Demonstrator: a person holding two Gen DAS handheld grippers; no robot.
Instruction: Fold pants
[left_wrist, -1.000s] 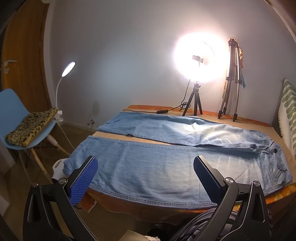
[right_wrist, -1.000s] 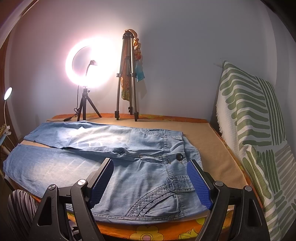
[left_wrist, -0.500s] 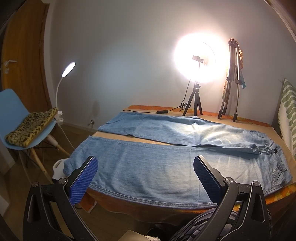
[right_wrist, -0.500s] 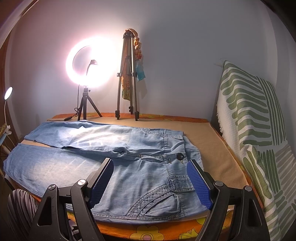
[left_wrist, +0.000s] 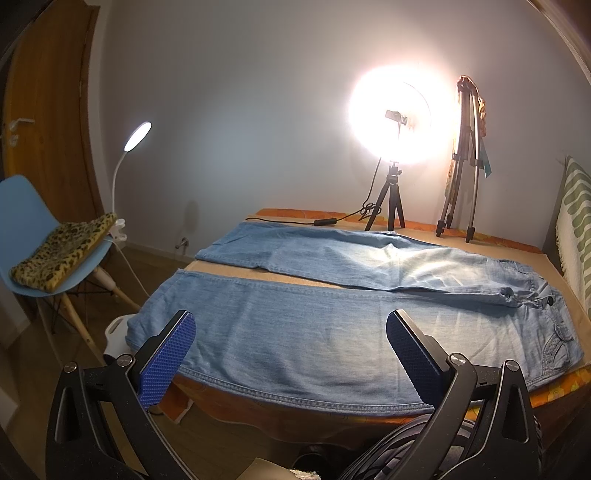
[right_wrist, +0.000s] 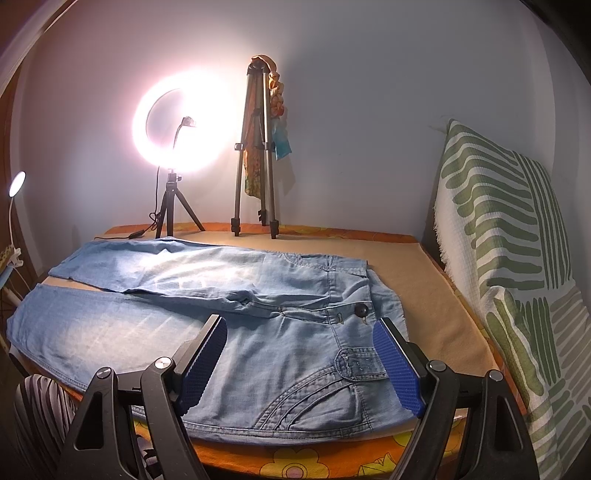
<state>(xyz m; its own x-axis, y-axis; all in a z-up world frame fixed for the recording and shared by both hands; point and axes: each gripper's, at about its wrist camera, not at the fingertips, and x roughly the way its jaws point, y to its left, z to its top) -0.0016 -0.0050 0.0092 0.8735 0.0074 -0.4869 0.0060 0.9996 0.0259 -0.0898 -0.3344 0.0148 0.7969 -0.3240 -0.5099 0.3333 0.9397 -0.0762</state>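
Light blue jeans (left_wrist: 303, 325) lie spread flat on the table (left_wrist: 554, 273), legs to the left and waist to the right, with a gap between the two legs. My left gripper (left_wrist: 291, 332) is open and empty, above the near leg by the table's front edge. In the right wrist view the jeans (right_wrist: 258, 332) show their waist, button and front pocket. My right gripper (right_wrist: 301, 339) is open and empty, above the waist end near the front edge.
A lit ring light on a small tripod (left_wrist: 388, 122) and a folded tripod (left_wrist: 461, 158) stand at the table's back. A green-striped cloth (right_wrist: 509, 266) hangs at the right. A blue chair with a leopard cushion (left_wrist: 55, 254) and a desk lamp (left_wrist: 136, 133) stand left.
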